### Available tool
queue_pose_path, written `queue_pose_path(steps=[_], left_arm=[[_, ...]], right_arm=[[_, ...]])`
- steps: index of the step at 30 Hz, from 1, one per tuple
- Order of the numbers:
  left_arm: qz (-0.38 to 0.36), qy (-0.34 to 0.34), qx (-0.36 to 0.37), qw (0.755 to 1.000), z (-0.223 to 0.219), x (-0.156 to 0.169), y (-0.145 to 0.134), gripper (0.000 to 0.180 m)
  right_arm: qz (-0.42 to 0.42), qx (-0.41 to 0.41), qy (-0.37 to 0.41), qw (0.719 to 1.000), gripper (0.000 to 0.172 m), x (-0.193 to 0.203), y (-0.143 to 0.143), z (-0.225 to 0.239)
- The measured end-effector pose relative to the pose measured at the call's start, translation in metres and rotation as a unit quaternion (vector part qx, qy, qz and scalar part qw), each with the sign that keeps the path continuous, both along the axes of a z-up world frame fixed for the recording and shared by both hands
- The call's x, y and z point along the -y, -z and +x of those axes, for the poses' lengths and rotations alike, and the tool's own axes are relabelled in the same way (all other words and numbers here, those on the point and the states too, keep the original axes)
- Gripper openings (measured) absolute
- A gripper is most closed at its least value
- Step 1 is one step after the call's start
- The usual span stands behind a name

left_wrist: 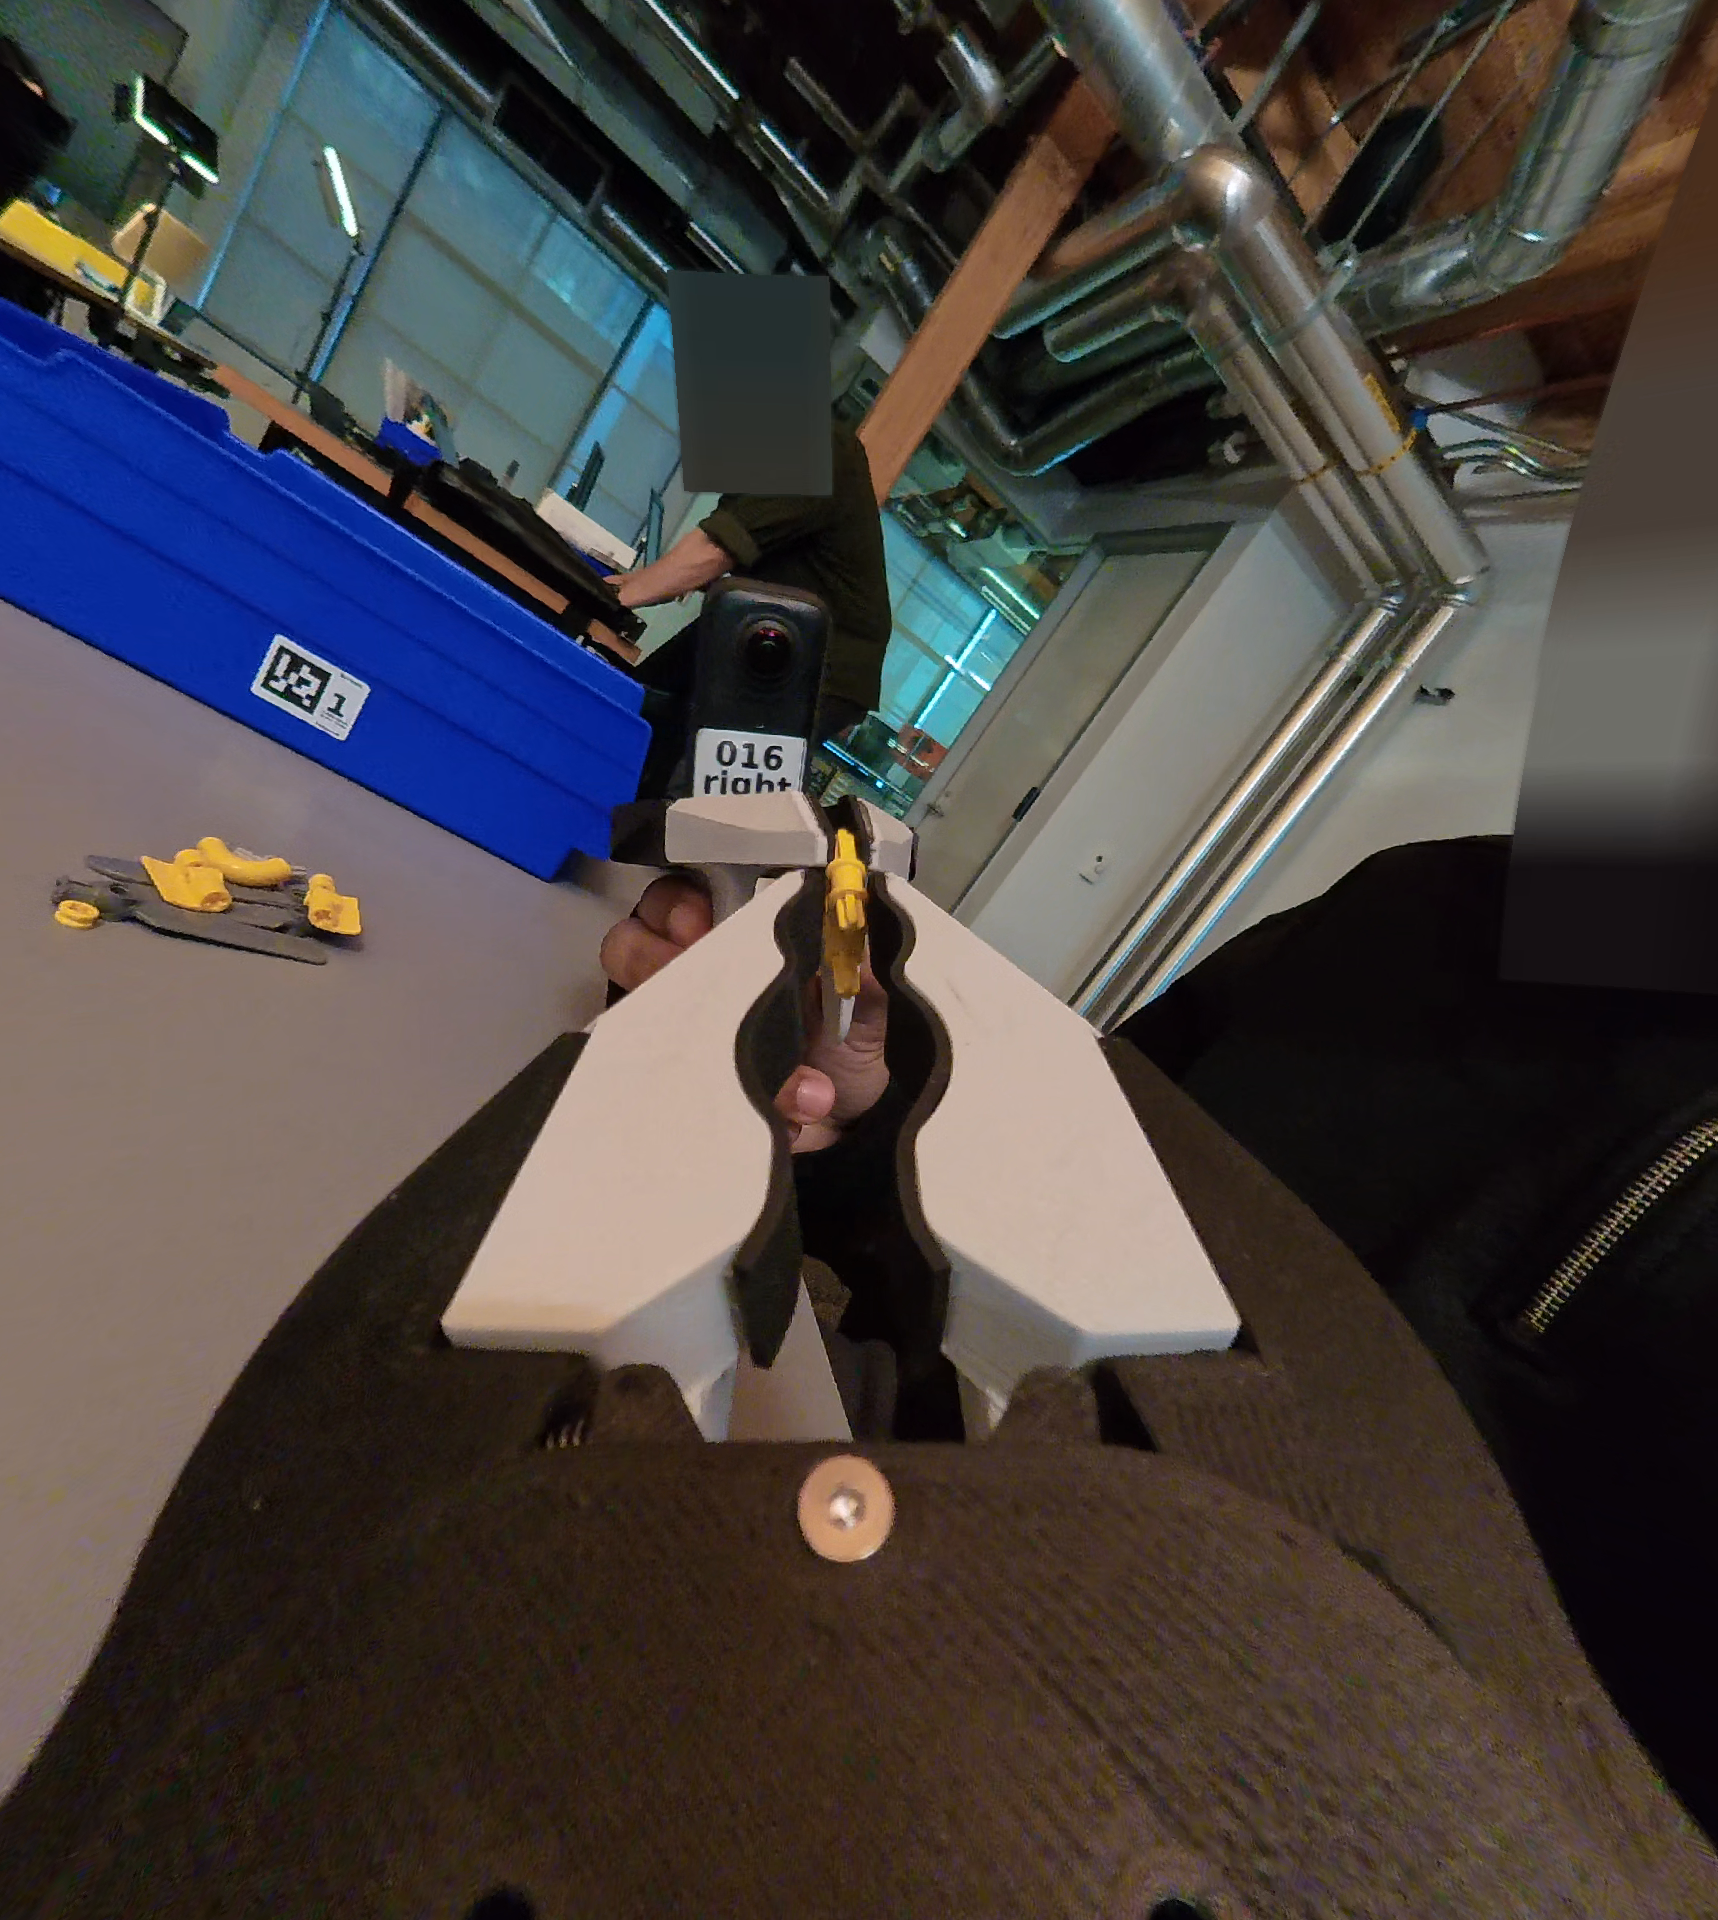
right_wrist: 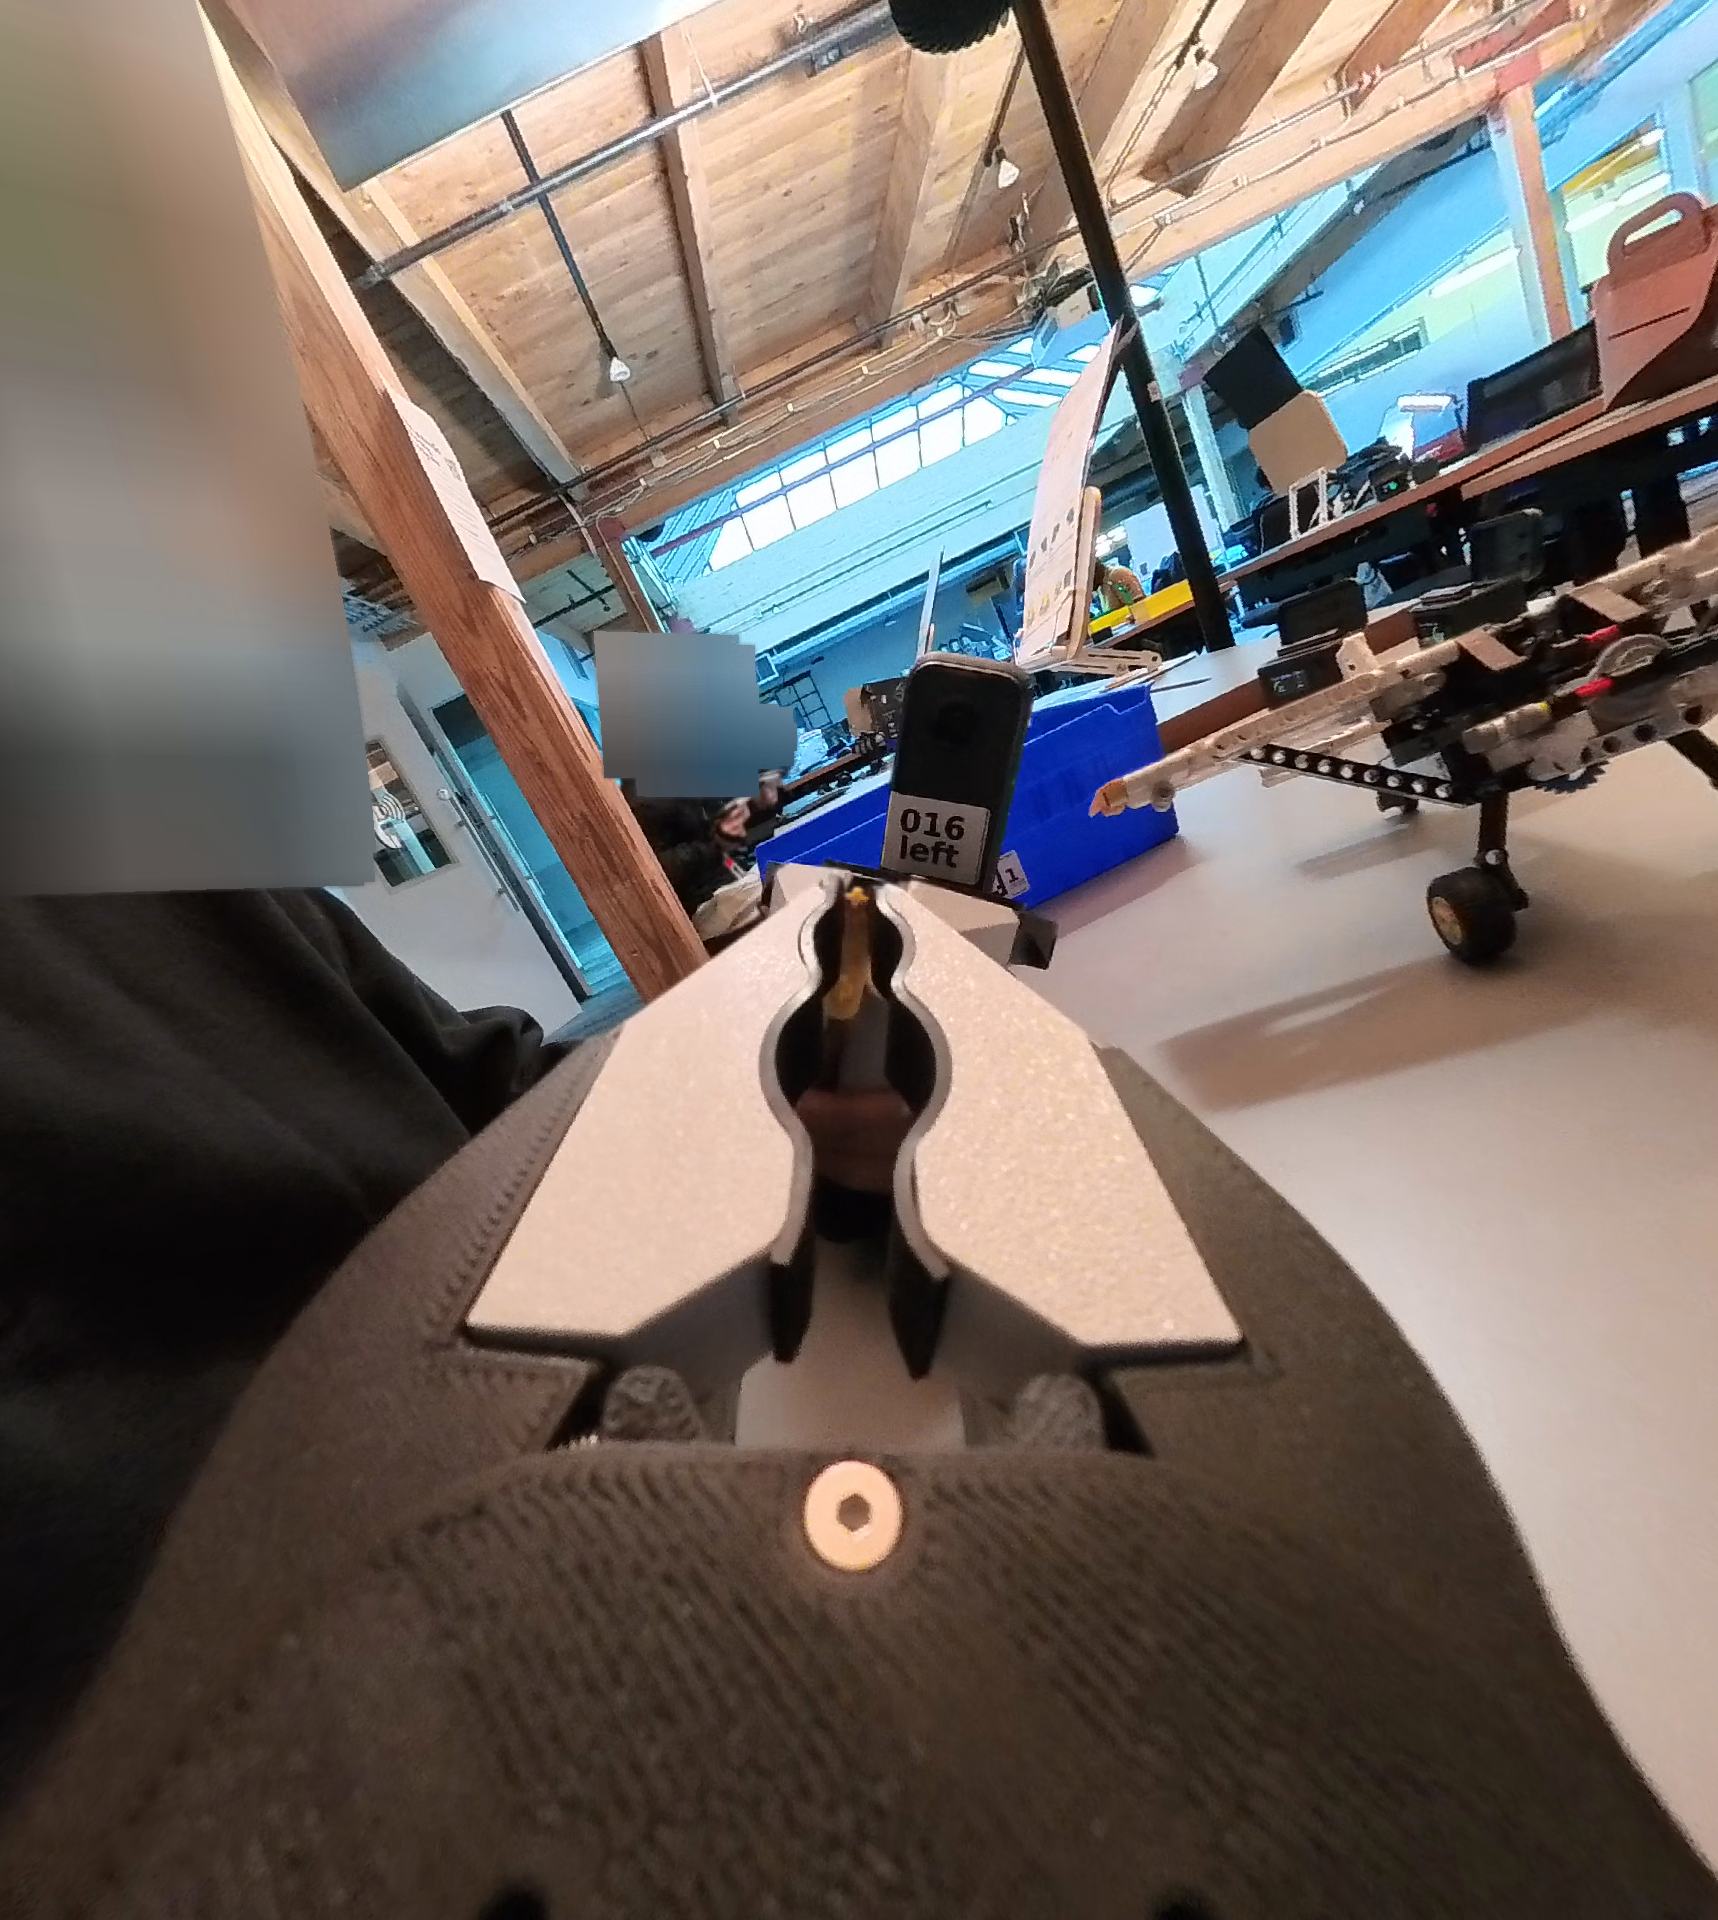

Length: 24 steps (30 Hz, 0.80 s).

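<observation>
Left wrist view, from the left edge: a small heap of yellow and grey loose parts lies on the grey table in front of a blue bin; at centre frame my left gripper stands narrow around a yellow piece, though I cannot tell whether its pads press on it; just above, meeting mine tip to tip, my right gripper pinches the far end of that piece

Right wrist view: my dark jacket fills the left; at centre the right gripper's jaws are nearly closed on the yellow piece, held off the table; a wheeled brick-built model stands well apart at the right
</observation>
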<state>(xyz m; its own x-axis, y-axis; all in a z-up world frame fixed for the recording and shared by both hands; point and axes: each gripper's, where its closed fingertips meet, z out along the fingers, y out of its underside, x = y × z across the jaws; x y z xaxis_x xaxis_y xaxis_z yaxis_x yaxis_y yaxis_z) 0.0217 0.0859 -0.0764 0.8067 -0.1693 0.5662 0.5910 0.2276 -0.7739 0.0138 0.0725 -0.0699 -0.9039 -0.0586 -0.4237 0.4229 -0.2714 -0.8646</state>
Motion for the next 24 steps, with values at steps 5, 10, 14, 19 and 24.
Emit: queue_pose_path(steps=[5,10,14,19,24], left_arm=[[-0.01,-0.016,-0.012,1.0,-0.002,-0.001,-0.001,0.005],[-0.002,-0.038,-0.019,0.999,-0.003,-0.003,-0.005,0.006],[0.017,-0.055,-0.016,0.998,-0.006,0.003,-0.01,0.005],[0.048,-0.09,0.006,0.995,-0.024,0.021,-0.014,0.005],[0.019,-0.071,-0.023,0.997,-0.013,0.008,-0.01,0.005]], right_arm=[[0.003,-0.008,0.023,1.0,0.001,-0.002,-0.002,-0.002],[-0.017,-0.001,0.035,0.999,0.001,-0.006,-0.007,-0.005],[-0.1,0.018,0.09,0.991,0.002,-0.037,-0.025,-0.02],[-0.056,0.009,0.197,0.979,0.001,-0.095,-0.017,-0.05],[0.125,0.045,0.292,0.947,0.002,-0.101,0.032,-0.086]])
